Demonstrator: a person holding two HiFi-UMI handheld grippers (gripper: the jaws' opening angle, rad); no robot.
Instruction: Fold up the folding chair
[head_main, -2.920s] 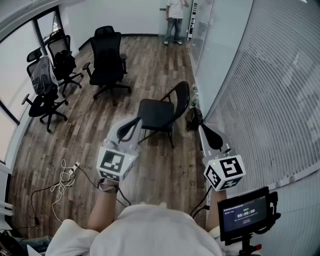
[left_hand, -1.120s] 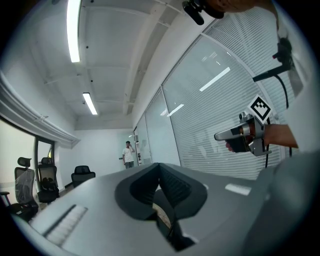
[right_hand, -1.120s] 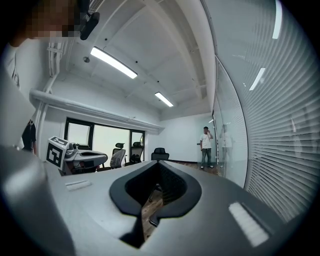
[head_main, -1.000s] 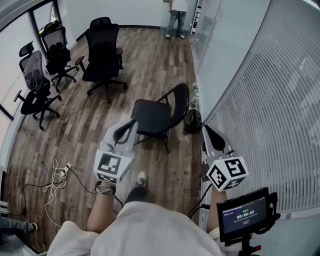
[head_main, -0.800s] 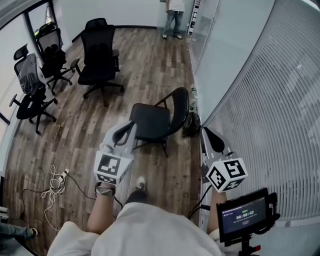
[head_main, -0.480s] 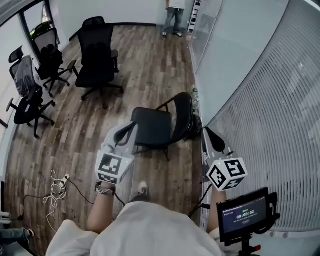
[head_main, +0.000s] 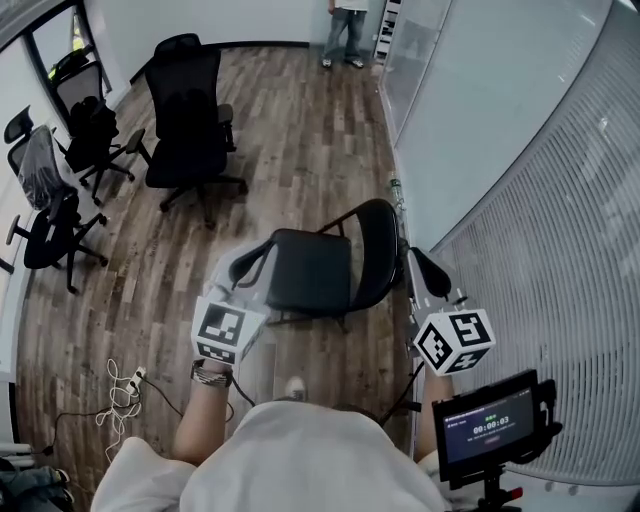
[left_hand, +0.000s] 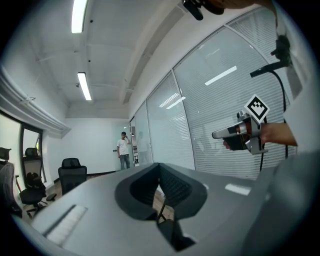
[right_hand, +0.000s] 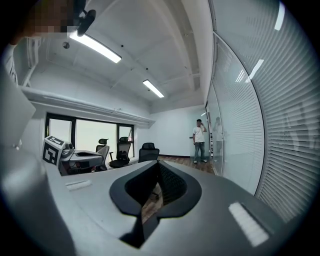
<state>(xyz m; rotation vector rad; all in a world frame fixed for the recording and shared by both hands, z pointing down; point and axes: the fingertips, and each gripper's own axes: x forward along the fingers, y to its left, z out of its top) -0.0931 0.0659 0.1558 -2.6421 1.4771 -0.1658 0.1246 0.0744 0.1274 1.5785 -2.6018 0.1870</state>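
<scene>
The black metal folding chair (head_main: 312, 272) stands open on the brown wood-plank floor (head_main: 300, 130), close to the frosted glass wall (head_main: 470, 120). The left gripper (head_main: 264, 250), jaws pressed together and empty, hangs at the chair's left seat edge. The right gripper (head_main: 416, 258), likewise closed on nothing, is just right of the chair's backrest.

A wood-plank floor (head_main: 300, 140) carries an open black folding chair (head_main: 312, 272) at centre, black office chairs (head_main: 190, 110) toward ten o'clock, a white cable tangle (head_main: 112, 412) at eight and a standing person (head_main: 345, 30) at twelve.
</scene>
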